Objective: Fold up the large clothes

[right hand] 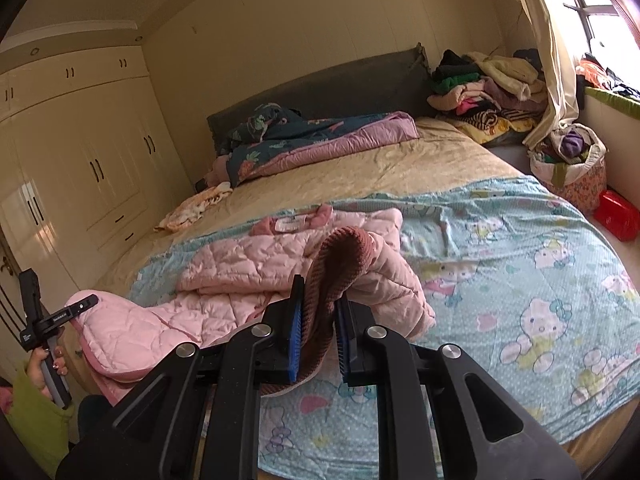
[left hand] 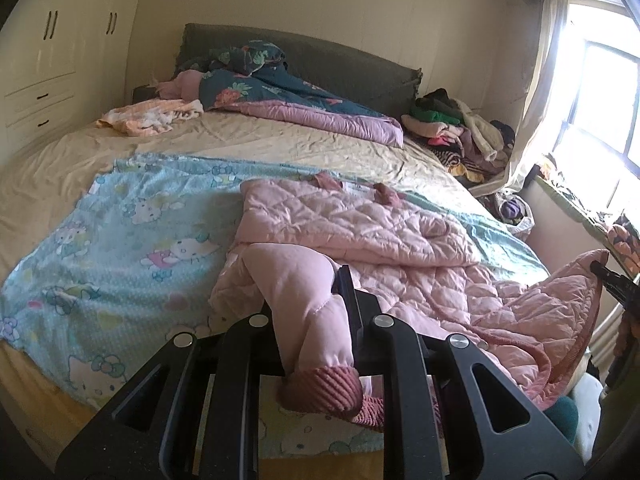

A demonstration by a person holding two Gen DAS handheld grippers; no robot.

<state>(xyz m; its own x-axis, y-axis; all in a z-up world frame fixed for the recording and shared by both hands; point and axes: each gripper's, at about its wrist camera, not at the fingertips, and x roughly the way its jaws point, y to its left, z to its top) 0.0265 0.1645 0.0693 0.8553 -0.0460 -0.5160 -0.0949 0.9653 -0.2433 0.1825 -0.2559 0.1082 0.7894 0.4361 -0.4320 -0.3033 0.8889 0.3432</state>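
A pink quilted jacket (left hand: 360, 224) lies on a light blue Hello Kitty sheet (left hand: 120, 232) at the foot of the bed. It also shows in the right wrist view (right hand: 224, 276). My left gripper (left hand: 316, 300) is shut on a sleeve end with a ribbed dark pink cuff (left hand: 332, 384). My right gripper (right hand: 318, 300) is shut on the other ribbed cuff (right hand: 332, 264) and lifts that sleeve. In the left wrist view the right gripper (left hand: 600, 270) holds the jacket's raised edge at far right. In the right wrist view the left gripper (right hand: 86, 304) is at far left.
A dark floral quilt (left hand: 280, 92) with a purple lining is bunched at the grey headboard (left hand: 352, 60). A heap of clothes (left hand: 460, 128) sits at the bed's far right. A laundry bag (right hand: 568, 160) and a red box (right hand: 616, 216) stand beside the bed. Wardrobes (right hand: 80, 152) line the left wall.
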